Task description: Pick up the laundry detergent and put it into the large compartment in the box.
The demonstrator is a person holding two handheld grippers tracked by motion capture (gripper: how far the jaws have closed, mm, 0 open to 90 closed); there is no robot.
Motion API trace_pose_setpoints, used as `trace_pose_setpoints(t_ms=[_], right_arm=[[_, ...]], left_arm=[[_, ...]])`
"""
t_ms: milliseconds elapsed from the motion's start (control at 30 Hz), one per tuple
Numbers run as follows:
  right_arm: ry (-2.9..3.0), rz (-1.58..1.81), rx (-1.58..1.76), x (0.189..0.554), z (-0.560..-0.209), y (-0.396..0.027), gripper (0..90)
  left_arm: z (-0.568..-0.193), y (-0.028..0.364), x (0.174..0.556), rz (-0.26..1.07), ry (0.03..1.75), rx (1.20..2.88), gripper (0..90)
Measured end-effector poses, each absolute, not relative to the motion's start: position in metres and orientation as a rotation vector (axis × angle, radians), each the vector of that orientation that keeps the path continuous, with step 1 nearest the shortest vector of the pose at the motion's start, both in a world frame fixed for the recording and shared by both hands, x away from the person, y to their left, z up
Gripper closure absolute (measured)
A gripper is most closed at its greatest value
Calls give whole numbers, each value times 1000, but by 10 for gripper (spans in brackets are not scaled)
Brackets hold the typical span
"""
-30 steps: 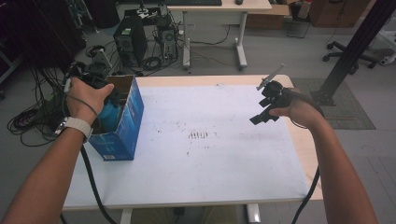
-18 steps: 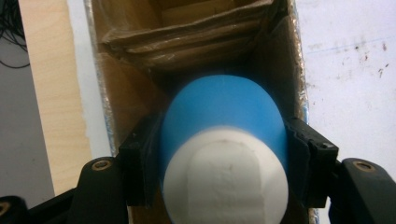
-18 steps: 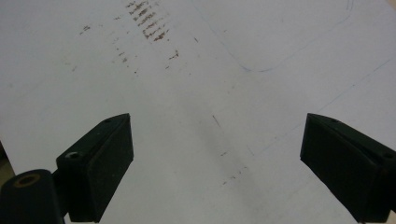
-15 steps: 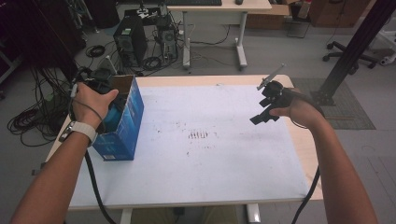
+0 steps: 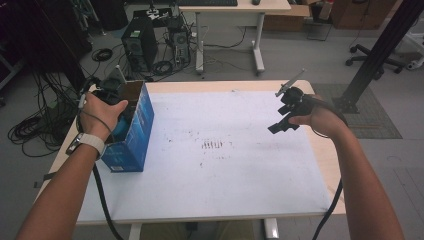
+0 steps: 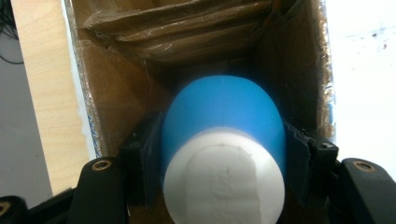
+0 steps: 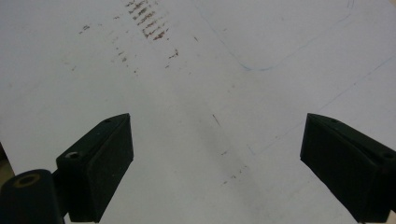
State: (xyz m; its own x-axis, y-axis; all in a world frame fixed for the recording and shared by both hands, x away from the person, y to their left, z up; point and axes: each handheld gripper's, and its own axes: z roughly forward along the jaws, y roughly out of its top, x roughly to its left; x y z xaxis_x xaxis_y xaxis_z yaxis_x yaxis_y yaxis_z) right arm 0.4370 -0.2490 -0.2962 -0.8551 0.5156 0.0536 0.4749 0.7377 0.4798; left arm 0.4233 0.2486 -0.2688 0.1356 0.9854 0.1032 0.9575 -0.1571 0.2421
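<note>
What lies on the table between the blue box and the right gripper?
Nothing stands there. In the high view, the white table sheet between the blue box and the right gripper carries only a patch of dark smudge marks.

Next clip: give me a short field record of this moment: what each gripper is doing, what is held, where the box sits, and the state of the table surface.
left gripper: shut on the blue bottle, white cap towards the camera
bottle position: inside the open top of the blue box, between its brown cardboard walls
box position: upright near the table's left edge
right gripper: open, nothing between the jaws, held above the white sheet on the table's right side
table surface: white sheet with a patch of small dark marks near the middle
</note>
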Motion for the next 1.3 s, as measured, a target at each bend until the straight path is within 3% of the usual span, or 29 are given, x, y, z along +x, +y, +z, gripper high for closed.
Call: trace_pose_setpoints(t_ms=[1100,1300], right_arm=[[2853,749,821,436,-298,-251,95],[2852,750,823,435,-298,-252,96]], left_arm=[[-273,254,427,340,1942,2265,363],[-273,254,427,344,1943,2263,327]])
